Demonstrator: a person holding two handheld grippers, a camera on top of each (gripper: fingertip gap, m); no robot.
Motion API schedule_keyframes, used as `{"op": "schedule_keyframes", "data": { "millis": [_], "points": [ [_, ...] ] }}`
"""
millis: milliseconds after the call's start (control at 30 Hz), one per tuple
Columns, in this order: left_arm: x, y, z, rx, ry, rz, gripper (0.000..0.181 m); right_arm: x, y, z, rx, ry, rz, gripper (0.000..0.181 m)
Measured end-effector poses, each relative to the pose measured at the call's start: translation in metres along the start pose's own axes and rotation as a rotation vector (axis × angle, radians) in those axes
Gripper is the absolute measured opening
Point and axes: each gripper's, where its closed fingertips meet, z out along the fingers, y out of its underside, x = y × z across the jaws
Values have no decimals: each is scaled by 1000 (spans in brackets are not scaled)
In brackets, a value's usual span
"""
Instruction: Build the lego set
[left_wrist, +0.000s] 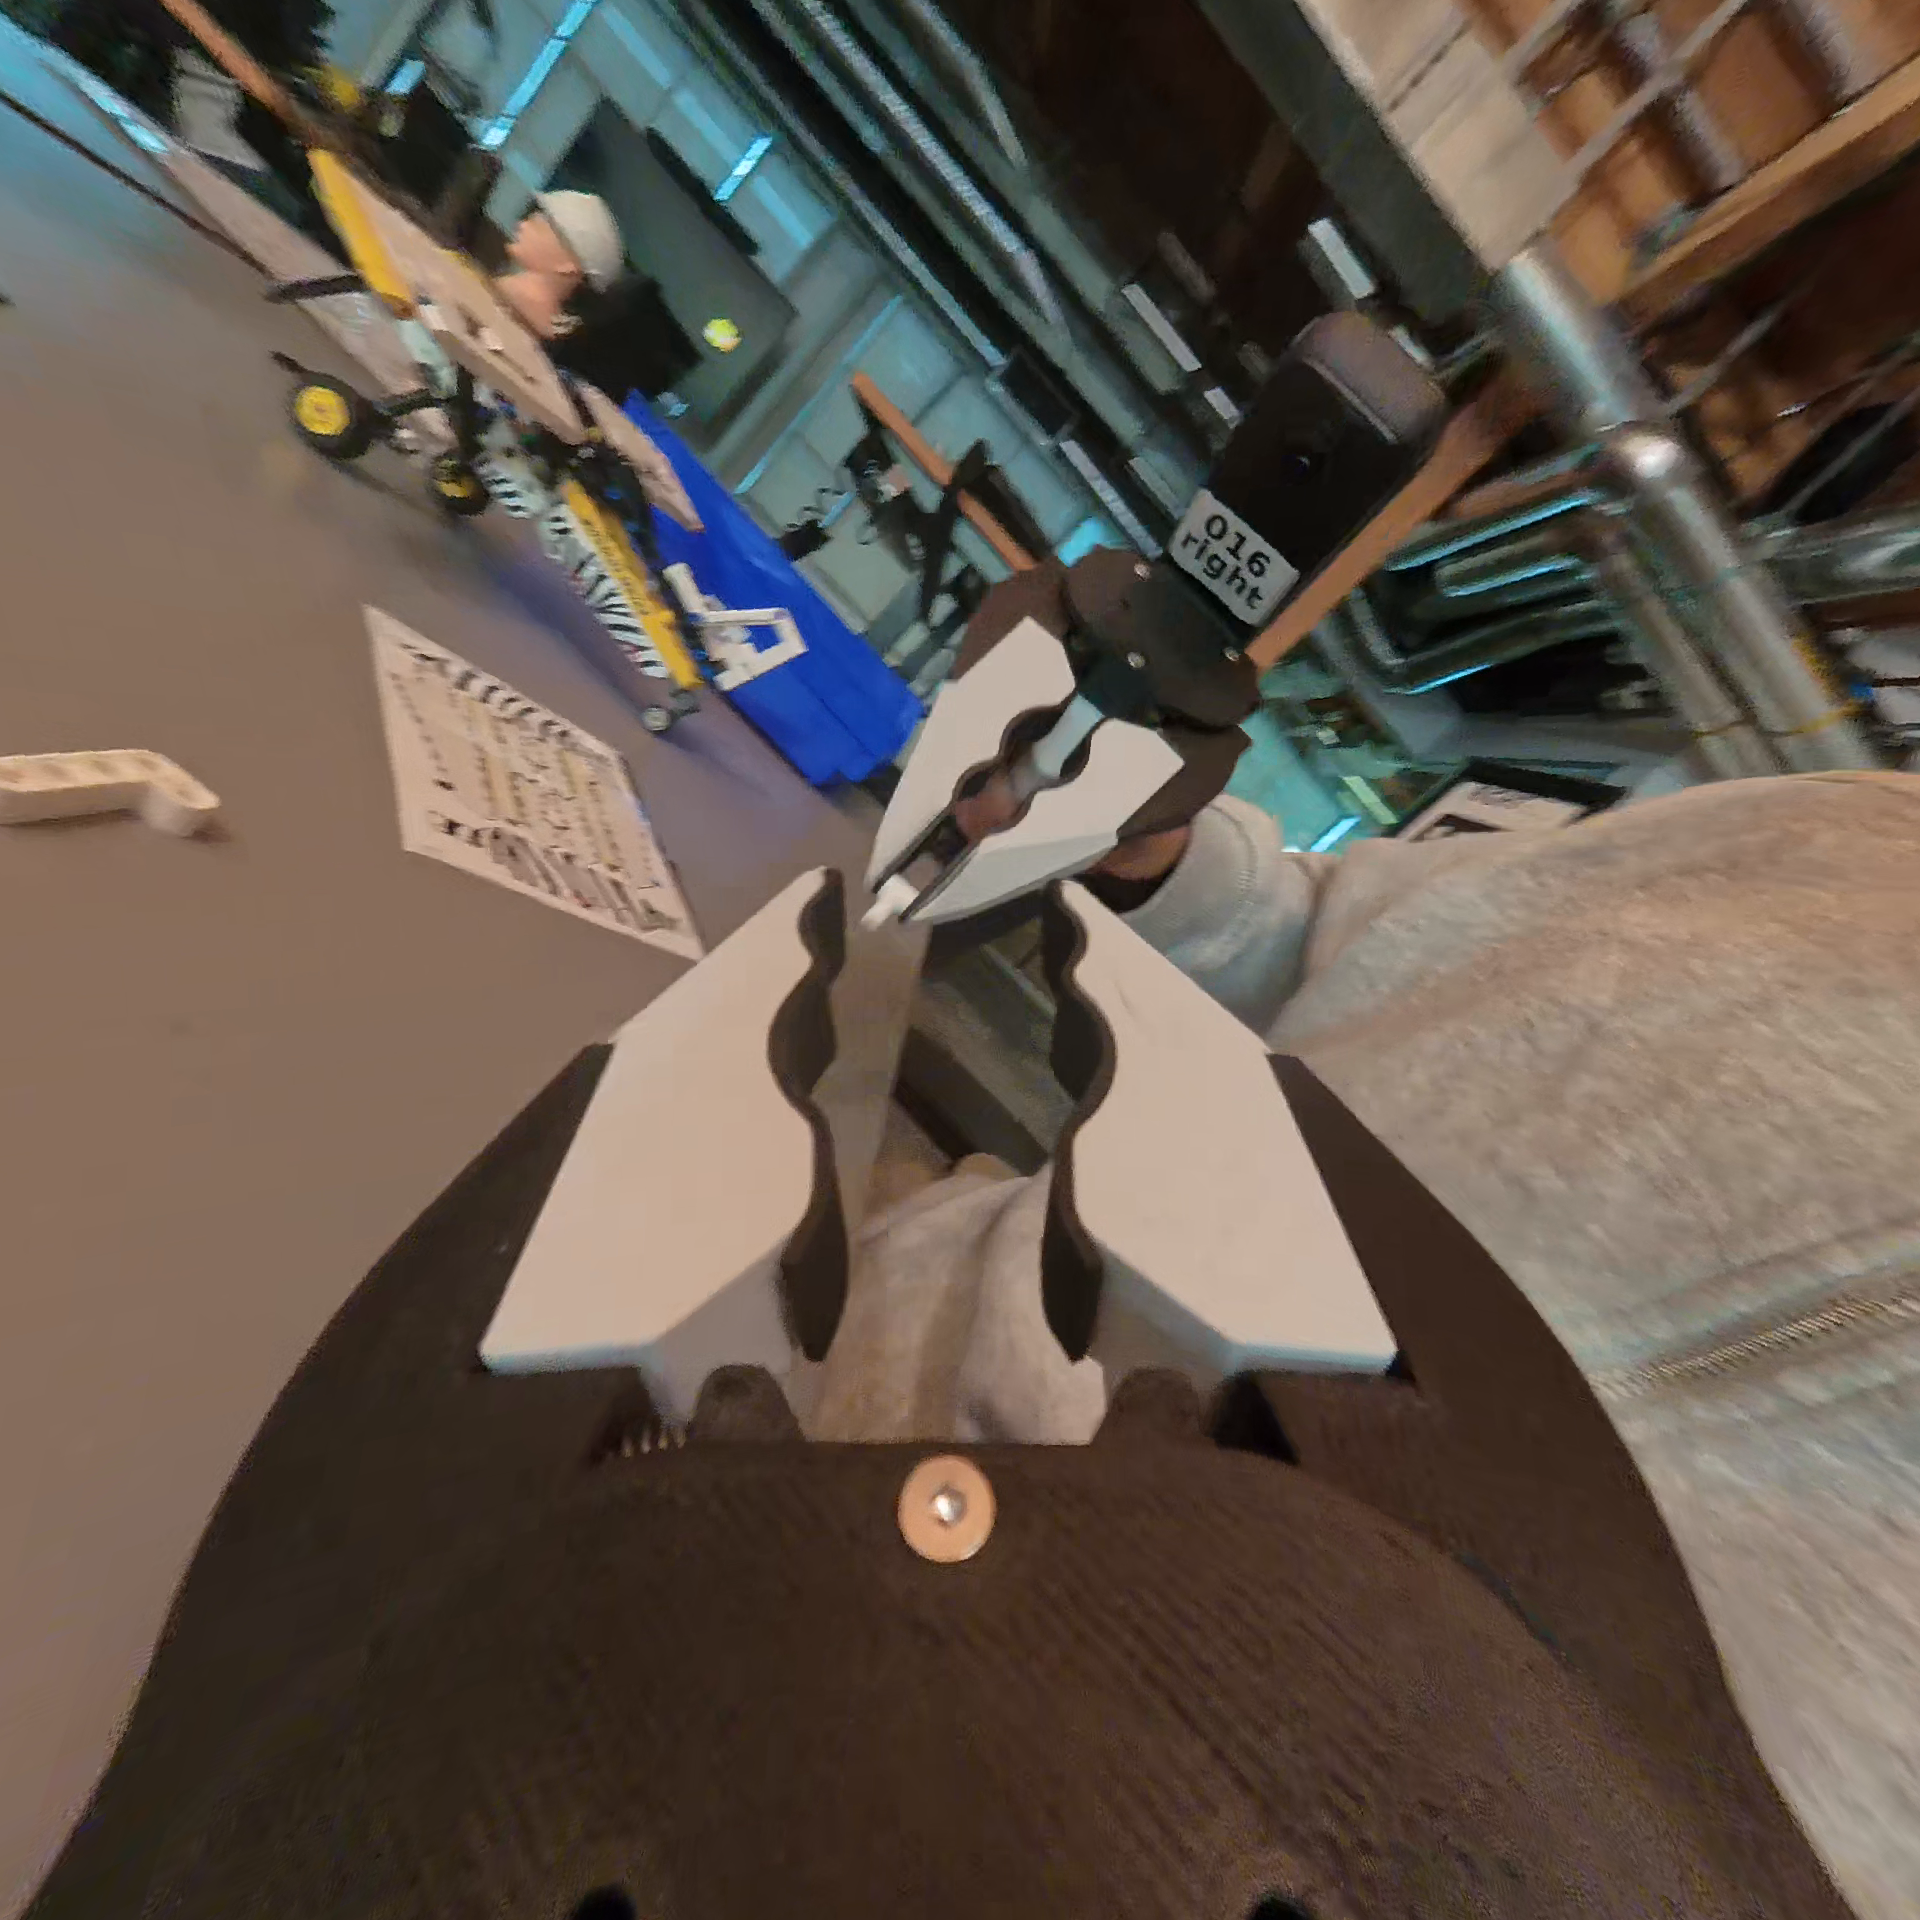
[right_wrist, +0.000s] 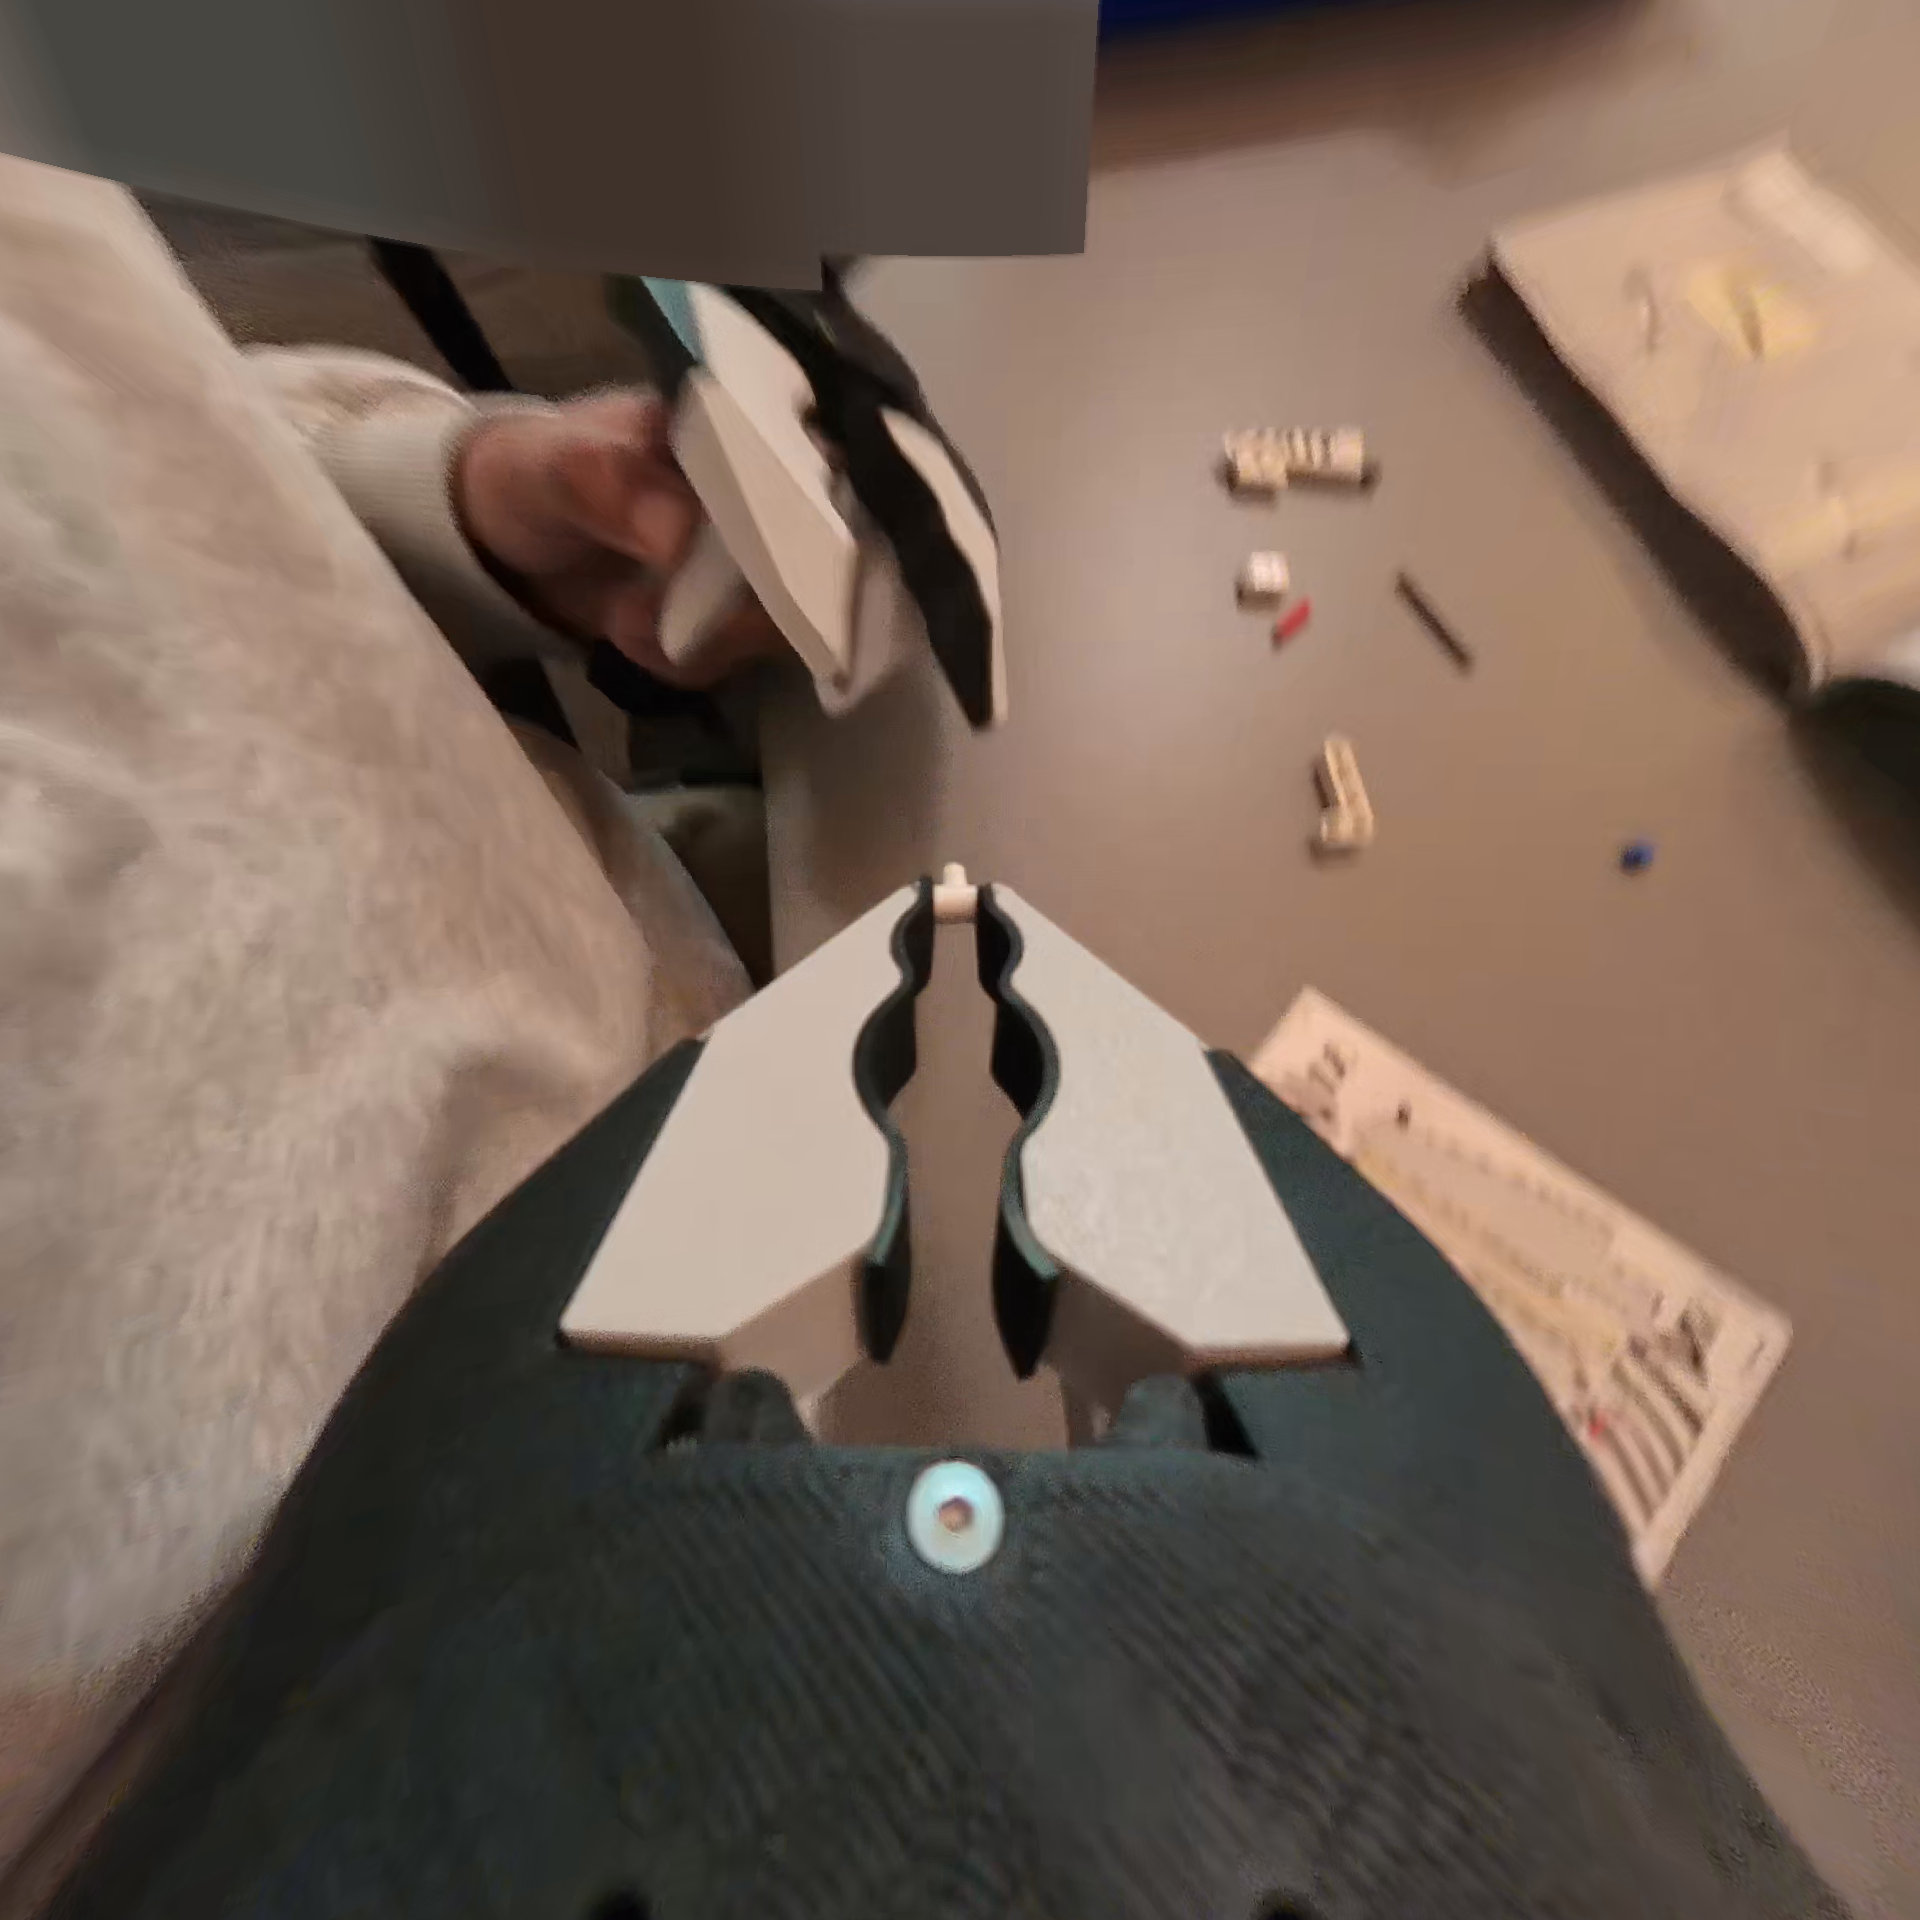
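My right gripper (right_wrist: 953, 904) is shut on a small white lego pin (right_wrist: 953, 894) pinched at its fingertips, held in the air above the grey table (right_wrist: 1143, 727). In the left wrist view, the right gripper (left_wrist: 906, 902) with the pin (left_wrist: 883, 910) hangs just in front of and between the fingertips of my left gripper (left_wrist: 945, 914). The left gripper is open and empty; it also shows in the right wrist view (right_wrist: 909, 701), held by a hand. Loose pieces lie on the table: a white beam (right_wrist: 1294, 457), a small white piece (right_wrist: 1264, 575), a red pin (right_wrist: 1291, 620), a black axle (right_wrist: 1432, 618).
A white angled piece (right_wrist: 1340, 795), a blue pin (right_wrist: 1636, 855), an open booklet (right_wrist: 1704, 395) and a printed sheet (right_wrist: 1507, 1247) lie on the table. A white beam (left_wrist: 104, 790), a blue bin (left_wrist: 769, 665) and a yellow-wheeled model (left_wrist: 343, 416) show farther off. A grey sleeve (left_wrist: 1558, 1039) fills the right. The tips of both grippers are at nearly the same place. From the left gripper's tips to the small white piece (right_wrist: 1264, 575) is close to 15 cm.
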Motion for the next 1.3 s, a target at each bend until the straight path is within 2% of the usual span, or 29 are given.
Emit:
{"op": "schedule_keyframes", "data": {
  "millis": [100,167,267,333,567,767,867,967,1100,1300],
  "points": [
    [-23,9,4,-76,-197,72,62,9,48,9,-144,77,69,7],
    [-34,21,9,-173,-299,129,67,7,63,18,-170,78,104,7],
    [-50,44,18,-352,-415,196,75,8,69,27,-162,85,135,7],
    [-55,56,26,-435,-442,219,79,13,70,28,-167,97,141,7],
    [-54,66,36,-494,-466,246,79,36,70,28,-162,166,122,7],
    [-30,83,41,-497,-335,147,76,44,68,20,-201,207,115,7],
    [-24,85,40,-474,-307,144,76,37,62,15,-227,187,131,7],
    [-25,75,33,-432,-319,158,75,20,56,14,-284,129,101,6],
    [-25,54,22,-353,-343,182,72,14,57,20,-417,127,3,6],
    [-37,35,-3,-298,-443,243,69,17,59,29,-561,113,37,6]
  ]
}}
